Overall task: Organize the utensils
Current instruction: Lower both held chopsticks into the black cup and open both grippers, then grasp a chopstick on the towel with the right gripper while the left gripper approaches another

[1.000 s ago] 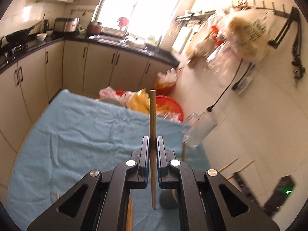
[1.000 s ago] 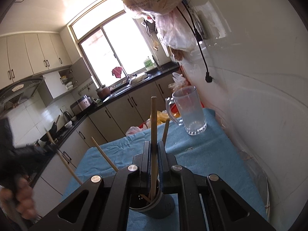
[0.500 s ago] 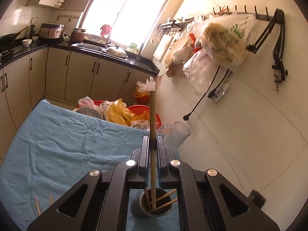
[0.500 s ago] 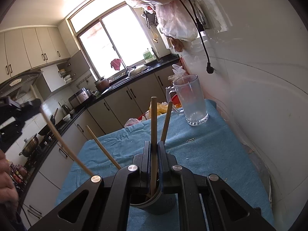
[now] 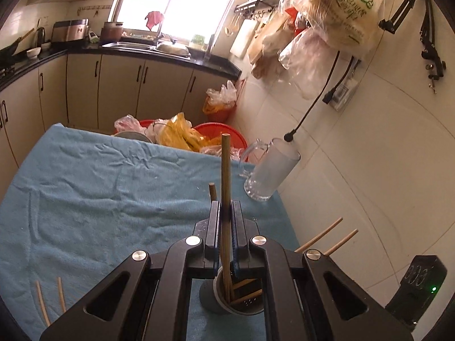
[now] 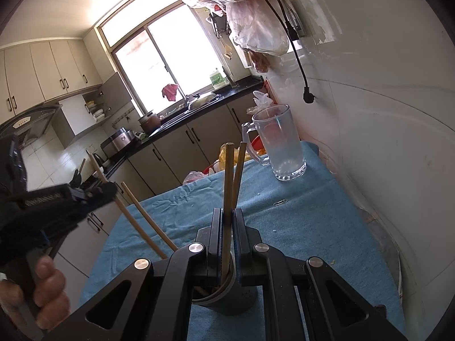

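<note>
holding a chopstick [image 5: 226,187] upright in our left gripper [image 5: 225,227], jaws clamped on it, tip inside the grey holder cup [image 5: 227,302] so it drops straight in. our right gripper [image 6: 226,236] pinches another chopstick [image 6: 227,199] over the same cup. two loose chopsticks [image 5: 49,298] lie on the blue towel [image 5: 99,193].

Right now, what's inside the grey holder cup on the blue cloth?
The grey holder cup holds several wooden chopsticks, including the ones the left gripper and right gripper clamp. Its bottom is hidden behind the grippers.
</note>
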### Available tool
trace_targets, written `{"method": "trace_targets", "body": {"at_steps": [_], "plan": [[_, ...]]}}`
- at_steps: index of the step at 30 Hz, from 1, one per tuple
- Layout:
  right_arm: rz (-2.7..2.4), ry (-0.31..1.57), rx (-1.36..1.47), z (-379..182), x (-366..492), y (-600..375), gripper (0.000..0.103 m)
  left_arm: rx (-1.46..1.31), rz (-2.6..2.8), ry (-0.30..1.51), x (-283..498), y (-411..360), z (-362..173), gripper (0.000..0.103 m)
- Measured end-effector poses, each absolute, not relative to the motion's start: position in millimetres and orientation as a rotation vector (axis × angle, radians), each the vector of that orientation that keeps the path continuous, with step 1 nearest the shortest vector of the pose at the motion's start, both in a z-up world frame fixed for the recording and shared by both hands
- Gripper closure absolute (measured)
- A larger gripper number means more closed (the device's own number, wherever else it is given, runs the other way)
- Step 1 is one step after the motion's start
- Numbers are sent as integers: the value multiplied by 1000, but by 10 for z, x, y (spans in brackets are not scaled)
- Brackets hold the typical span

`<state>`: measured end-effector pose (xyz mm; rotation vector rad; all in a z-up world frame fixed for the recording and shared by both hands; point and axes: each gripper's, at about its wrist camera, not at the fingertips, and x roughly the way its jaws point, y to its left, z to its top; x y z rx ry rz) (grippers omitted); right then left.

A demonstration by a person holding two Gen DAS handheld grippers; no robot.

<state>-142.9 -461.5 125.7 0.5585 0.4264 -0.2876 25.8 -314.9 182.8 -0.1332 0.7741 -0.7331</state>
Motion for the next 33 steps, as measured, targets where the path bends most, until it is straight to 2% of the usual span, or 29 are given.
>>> {"method": "trace_targets", "body": {"at_steps": [5, 6, 10, 12, 13, 14, 16, 19, 24, 29, 32, 33], "plan": [[-293, 412, 568, 1288, -1483, -4631, 95, -119, -750, 757, 221, -3142, 1852, 96], [-299, 407, 566, 1297, -1498, -4628, 95, -117, -757, 757, 206, -3134, 1867, 94], [-315, 382, 575, 1360, -1637, -4633, 95, -118, -761, 727, 104, -3027, 1952, 71], [-329, 362, 568, 1421, -1771, -4608, 93, -117, -761, 693, 4, -2913, 2027, 67], [-332, 359, 563, 1439, -1814, -4590, 87, -119, -763, 674, -60, -2837, 2067, 66], [-330, 356, 557, 1453, -1870, -4560, 76, -119, -760, 660, -105, -2788, 2089, 64], [-330, 352, 543, 1460, -1998, -4461, 60, -98, -759, 627, -266, -2621, 2123, 56], [-330, 378, 504, 1412, -2115, -4272, 53, -72, -741, 602, -467, -2370, 2090, 45], [-225, 467, 518, 1167, -2171, -3873, 52, -19, -679, 634, -738, -1884, 1794, 38], [-97, 548, 523, 826, -2136, -3448, 53, -4, -583, 680, -1014, -1289, 1314, 37], [-56, 618, 547, 579, -2094, -3226, 62, -7, -536, 714, -1103, -1013, 1064, 37], [-47, 638, 554, 507, -2086, -3154, 62, -20, -515, 730, -1124, -887, 955, 37]]}}
